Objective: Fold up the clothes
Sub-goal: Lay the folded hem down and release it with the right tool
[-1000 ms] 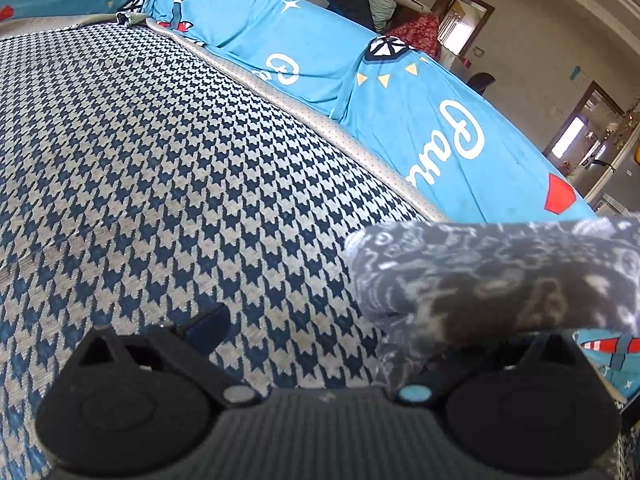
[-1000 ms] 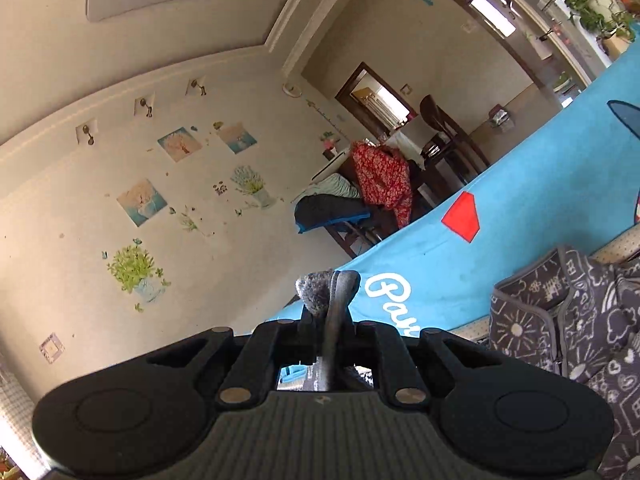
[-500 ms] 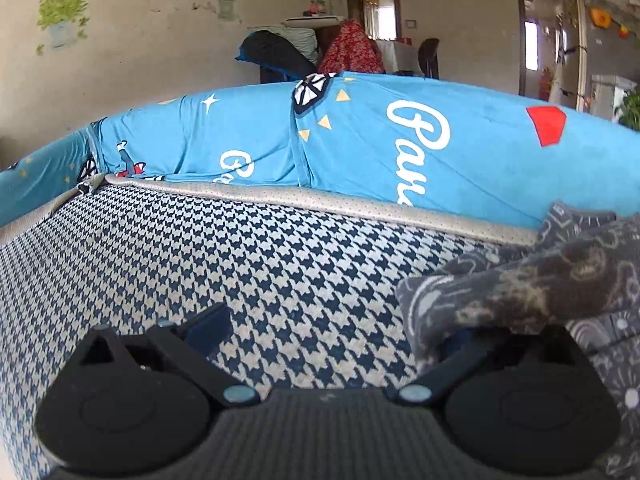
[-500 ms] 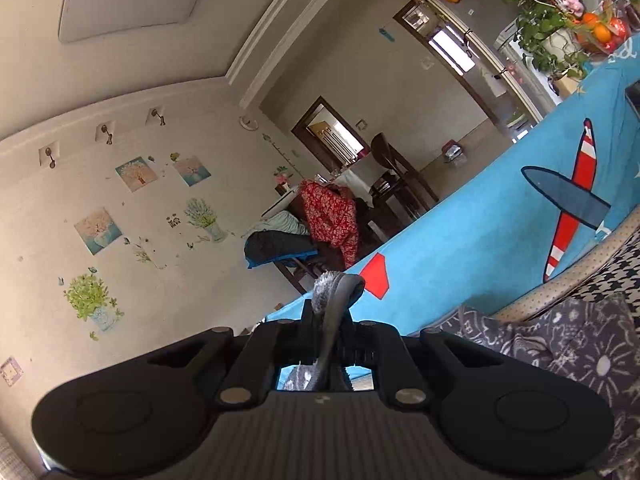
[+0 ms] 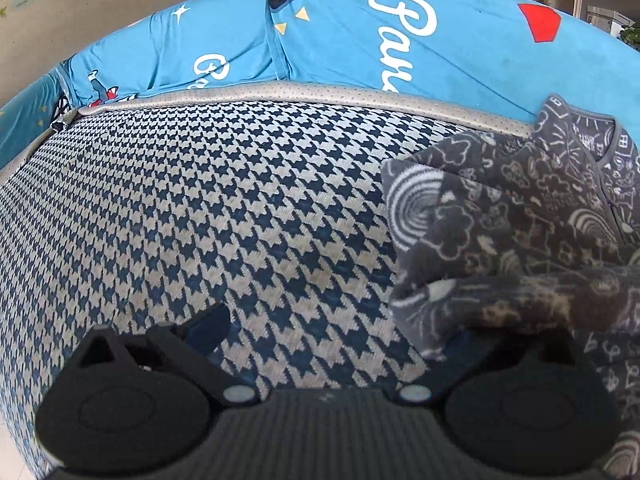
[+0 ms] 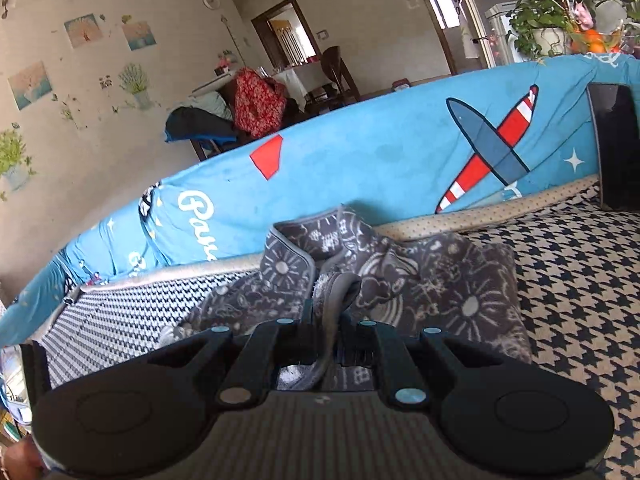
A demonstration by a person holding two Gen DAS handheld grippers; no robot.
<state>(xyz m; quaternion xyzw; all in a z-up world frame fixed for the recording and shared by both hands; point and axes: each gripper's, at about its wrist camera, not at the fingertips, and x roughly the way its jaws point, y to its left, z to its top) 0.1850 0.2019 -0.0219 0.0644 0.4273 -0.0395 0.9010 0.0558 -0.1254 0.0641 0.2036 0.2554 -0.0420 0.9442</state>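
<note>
**Operator:** Since a second ago my right tongs [image 6: 326,332] have swung from facing the wall and ceiling down toward the sofa seat [image 5: 200,208], and the left view has levelled out over the checked cushion.

**Listener:** Where is the garment?

**Operator:** The grey patterned top [image 6: 440,280] lies on the seat near the back edge, just below the blue airplane blanket [image 6: 380,152] draped over the backrest. My right tongs are pressed together, pinching a thin strip of its hem, which stands up between the tips.

**Listener:** And the left tongs?

**Operator:** My left tongs [image 5: 332,332] are spread wide. One finger [image 5: 208,322] shows over bare cushion; the other is hidden under a grey fold draped across it, so nothing is pinched there.

**Listener:** How would you finish this fold well?

**Operator:** I judge I should lay the pinched edge flat onto the body of the top, line it up with the far side, release only once it rests, then slide the left finger free without dragging the fold.
</note>
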